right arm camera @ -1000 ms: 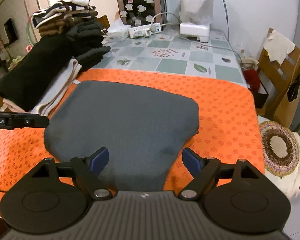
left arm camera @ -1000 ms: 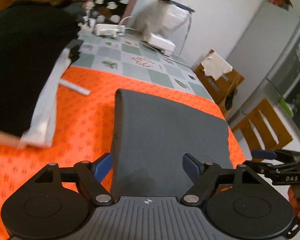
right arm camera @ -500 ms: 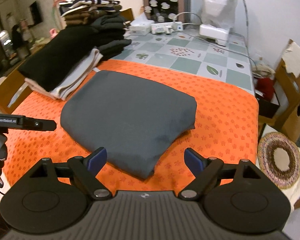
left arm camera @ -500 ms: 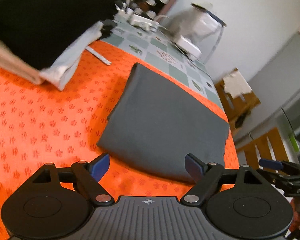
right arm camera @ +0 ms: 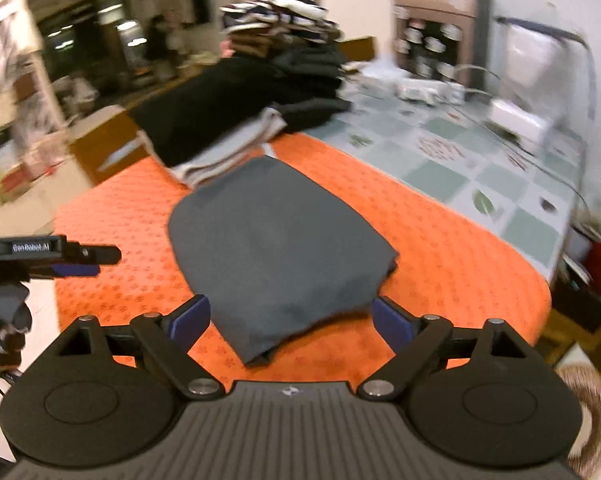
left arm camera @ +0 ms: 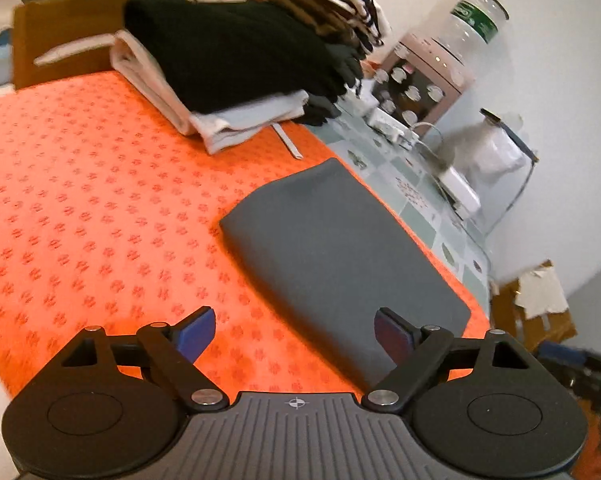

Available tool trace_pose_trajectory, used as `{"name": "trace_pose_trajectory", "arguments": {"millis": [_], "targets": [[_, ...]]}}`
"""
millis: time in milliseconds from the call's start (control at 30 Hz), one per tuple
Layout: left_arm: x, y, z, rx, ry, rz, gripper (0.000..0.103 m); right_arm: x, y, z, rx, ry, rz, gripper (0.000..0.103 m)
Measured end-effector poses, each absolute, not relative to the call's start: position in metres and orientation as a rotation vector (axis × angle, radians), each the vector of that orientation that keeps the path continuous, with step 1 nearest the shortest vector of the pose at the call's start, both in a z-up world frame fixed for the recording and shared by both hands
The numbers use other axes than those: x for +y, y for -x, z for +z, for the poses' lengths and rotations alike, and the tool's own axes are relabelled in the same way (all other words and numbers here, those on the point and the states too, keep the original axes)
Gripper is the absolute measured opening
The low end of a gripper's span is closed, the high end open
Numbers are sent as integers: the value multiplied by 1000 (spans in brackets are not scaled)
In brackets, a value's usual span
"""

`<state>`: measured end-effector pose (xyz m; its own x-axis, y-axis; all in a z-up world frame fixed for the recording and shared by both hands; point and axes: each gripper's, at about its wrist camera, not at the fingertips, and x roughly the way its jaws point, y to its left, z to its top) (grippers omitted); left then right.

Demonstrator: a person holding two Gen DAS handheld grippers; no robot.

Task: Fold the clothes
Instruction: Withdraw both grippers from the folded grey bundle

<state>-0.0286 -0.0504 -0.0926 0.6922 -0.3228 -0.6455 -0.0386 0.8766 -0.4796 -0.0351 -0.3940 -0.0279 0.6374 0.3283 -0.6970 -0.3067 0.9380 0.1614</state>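
A folded dark grey garment (left arm camera: 340, 248) lies flat on the orange patterned cloth (left arm camera: 80, 208); it also shows in the right wrist view (right arm camera: 276, 248). My left gripper (left arm camera: 294, 332) is open and empty, held above the cloth just short of the garment's near corner. My right gripper (right arm camera: 290, 322) is open and empty, above the garment's near edge. The left gripper also shows at the left edge of the right wrist view (right arm camera: 72, 262). A stack of folded clothes (left arm camera: 236, 56), black on top of white, sits at the far side.
Beyond the orange cloth the table has a green checked cover (right arm camera: 480, 160) with power strips (right arm camera: 428, 88), a white box (right arm camera: 516, 118) and a brown appliance (right arm camera: 436, 28). A wooden chair (left arm camera: 536, 312) stands past the table's edge. A woven round mat (right arm camera: 592, 412) lies lower right.
Both grippers have pulled back from the grey garment and swung left. The garment lies folded where it was. Both stay open.
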Motion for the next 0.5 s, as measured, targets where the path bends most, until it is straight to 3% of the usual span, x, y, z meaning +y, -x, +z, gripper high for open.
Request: {"name": "trace_pose_trajectory", "arguments": {"millis": [167,500], "targets": [[-68,54,-89,724,529,-155,92,-407,18,-20,794,7,476,92],[-95,56,-103,751,614,-143,92,-400,-35,-19,841,83,575,92]]}}
